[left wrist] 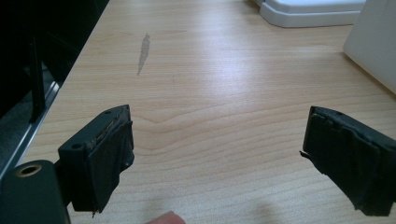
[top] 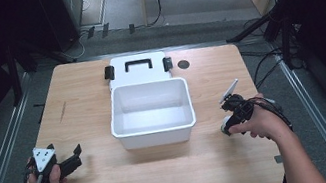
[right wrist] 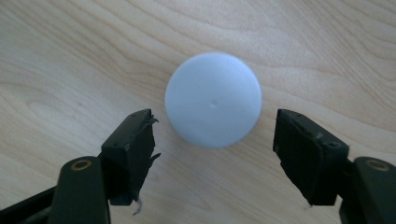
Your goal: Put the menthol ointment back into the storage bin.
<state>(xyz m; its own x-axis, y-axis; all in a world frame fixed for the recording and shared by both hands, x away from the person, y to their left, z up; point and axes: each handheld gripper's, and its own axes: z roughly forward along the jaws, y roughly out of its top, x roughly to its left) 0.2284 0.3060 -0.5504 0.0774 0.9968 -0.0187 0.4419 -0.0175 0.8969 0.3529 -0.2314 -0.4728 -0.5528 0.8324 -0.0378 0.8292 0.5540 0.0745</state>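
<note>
A pale white round object (right wrist: 213, 99), a ball or a domed cap, lies on the wooden table. My right gripper (right wrist: 215, 123) points down over it with a jaw on each side. There is a gap between each pad and the object, so the gripper is open. In the high view this gripper (top: 227, 128) is at the table's right, held in a hand. My left gripper (top: 77, 156) rests near the front left of the table, jaws wide open and nothing between them (left wrist: 215, 158). An open white box (top: 113, 111) stands mid-table, empty.
The box's white lid (top: 140, 75), with a black handle and two black latches, lies flat behind the box. A small dark round spot (top: 183, 64) sits to the lid's right. A grey smear (left wrist: 144, 51) marks the wood at the left.
</note>
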